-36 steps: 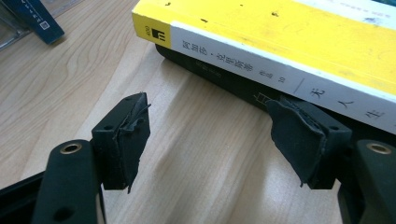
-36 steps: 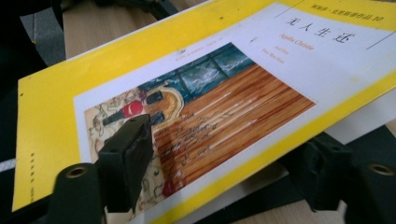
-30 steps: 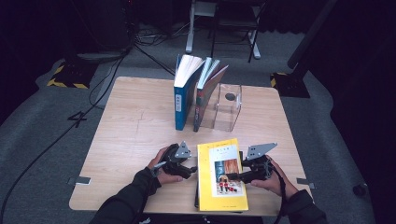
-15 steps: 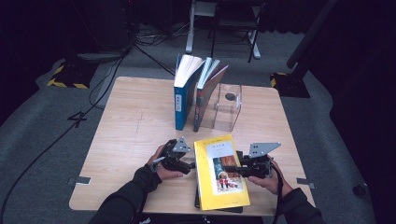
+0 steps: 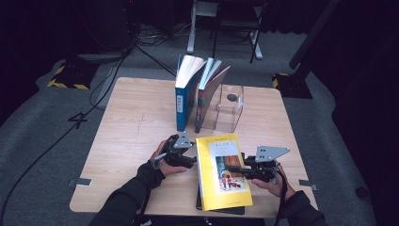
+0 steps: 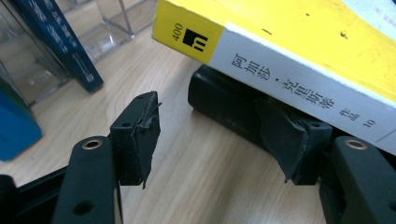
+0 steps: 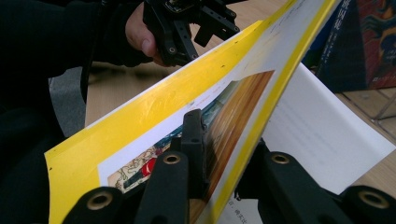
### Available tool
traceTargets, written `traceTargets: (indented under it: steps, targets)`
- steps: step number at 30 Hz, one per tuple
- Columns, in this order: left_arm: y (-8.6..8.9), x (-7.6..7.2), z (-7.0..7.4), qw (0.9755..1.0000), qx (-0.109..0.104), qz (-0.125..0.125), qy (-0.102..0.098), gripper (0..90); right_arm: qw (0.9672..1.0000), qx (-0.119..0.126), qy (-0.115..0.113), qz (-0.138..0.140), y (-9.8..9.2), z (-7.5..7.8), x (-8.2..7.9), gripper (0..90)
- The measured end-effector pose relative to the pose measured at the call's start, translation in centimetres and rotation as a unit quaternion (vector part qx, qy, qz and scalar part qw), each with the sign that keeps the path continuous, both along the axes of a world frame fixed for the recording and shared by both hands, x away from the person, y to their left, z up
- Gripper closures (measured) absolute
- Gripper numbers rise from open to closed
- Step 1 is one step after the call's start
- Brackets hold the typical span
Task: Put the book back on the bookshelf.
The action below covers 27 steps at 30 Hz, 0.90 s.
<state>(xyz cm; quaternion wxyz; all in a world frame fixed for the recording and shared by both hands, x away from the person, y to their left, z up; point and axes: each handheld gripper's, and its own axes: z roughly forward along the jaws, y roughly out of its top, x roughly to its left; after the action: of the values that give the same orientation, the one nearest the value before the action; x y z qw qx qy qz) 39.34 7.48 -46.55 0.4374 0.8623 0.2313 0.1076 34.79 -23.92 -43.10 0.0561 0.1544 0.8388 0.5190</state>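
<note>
Your right gripper has its fingers pinching the front cover of the one yellow paperback book, which lies on a single black book at the near edge of the wooden table. Your left gripper, beside the yellow book's spine, has been closing, its fingers spread with nothing between them. Beyond the yellow book stand two upright books and one clear plastic bookend.

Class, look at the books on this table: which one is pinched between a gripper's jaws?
The yellow book lying flat at the near edge: the right gripper clamps its cover. The blue book and its dark neighbour stand upright, untouched.
</note>
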Motion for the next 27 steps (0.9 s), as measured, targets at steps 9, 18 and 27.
traceTargets:
  steps: [9, 18, 27]
  targets:
    - [-0.4, 0.4, 1.6, 0.9993, -0.036, -0.001, -0.010, 42.7, 0.9990, 0.026, -0.033, -0.016, -0.8, 0.8, -0.6, 78.0]
    - [-0.8, 0.5, 3.1, 0.9983, -0.056, -0.002, -0.019, 47.2, 0.9965, 0.037, -0.072, -0.023, -1.1, 1.4, -1.5, 79.0]
    - [-1.0, 0.7, 5.0, 0.9948, -0.092, -0.040, -0.017, 69.0, 0.9943, 0.043, -0.094, -0.022, -1.4, 2.0, -1.9, 79.2]
